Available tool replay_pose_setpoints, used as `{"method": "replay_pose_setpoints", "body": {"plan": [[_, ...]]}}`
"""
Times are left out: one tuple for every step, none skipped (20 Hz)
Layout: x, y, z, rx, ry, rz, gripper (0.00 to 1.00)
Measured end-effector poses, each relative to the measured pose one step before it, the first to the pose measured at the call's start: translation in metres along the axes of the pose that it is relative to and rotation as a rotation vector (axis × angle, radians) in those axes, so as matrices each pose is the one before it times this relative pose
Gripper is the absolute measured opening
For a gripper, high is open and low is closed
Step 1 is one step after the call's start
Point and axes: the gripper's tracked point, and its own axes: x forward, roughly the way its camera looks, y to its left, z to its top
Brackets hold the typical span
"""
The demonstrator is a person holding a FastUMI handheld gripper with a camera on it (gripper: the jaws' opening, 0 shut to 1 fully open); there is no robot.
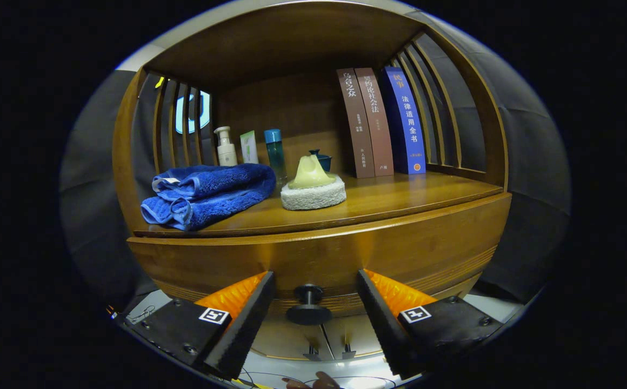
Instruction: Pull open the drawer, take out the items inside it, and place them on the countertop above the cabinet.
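Note:
A wooden cabinet fills the gripper view, with its drawer front [319, 254] shut flush under the countertop [400, 202]. A dark round knob [308, 305] sticks out of the drawer front low in the middle. My gripper [316, 283] is open, its two fingers standing either side of the knob, with a gap on each side and nothing pressed between them. What lies inside the drawer is hidden.
On the countertop lie a folded blue towel [208, 194] at the left and a white round sponge with a yellow top [312, 189] in the middle. Bottles [275, 151] stand at the back, three books [381, 121] lean at the right. Slatted sides enclose the shelf.

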Motion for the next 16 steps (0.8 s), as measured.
{"method": "replay_pose_setpoints", "body": {"plan": [[0.00174,-0.00137,-0.00214,0.00205,0.00780,-0.00359,0.99],[0.00000,-0.00070,-0.00220,0.00392,0.00937,-0.00179,0.99],[-0.00025,-0.00064,-0.00079,0.00465,0.00267,0.00040,0.99],[0.00065,-0.00017,-0.00044,0.00350,0.00183,0.00063,0.99],[0.00123,-0.00027,0.00007,-0.00003,-0.00010,0.00013,0.99],[-0.00084,0.00003,0.00087,-0.00376,-0.00459,-0.00161,0.99],[0.00023,-0.00081,-0.00064,-0.00550,-0.00095,-0.00441,0.99],[-0.00015,0.00017,-0.00050,-0.00211,-0.00160,-0.00361,0.99],[0.00059,0.00072,-0.00031,0.00319,-0.00105,-0.00170,0.99],[0.00012,0.00162,-0.00008,0.00376,-0.00024,0.00029,0.99],[-0.00018,0.00041,-0.00088,0.00298,0.00498,0.00043,1.00],[0.00048,0.00071,-0.00114,0.00176,0.01122,0.00231,0.99],[-0.00115,0.00037,-0.00016,-0.00280,0.01095,0.00097,0.99],[-0.00194,0.00020,0.00035,-0.00679,0.00714,0.00069,0.99],[-0.00424,-0.00052,0.00166,-0.00706,0.00181,-0.00292,0.99],[-0.00677,0.00015,0.00183,-0.00648,-0.00350,-0.00166,0.99]]}}
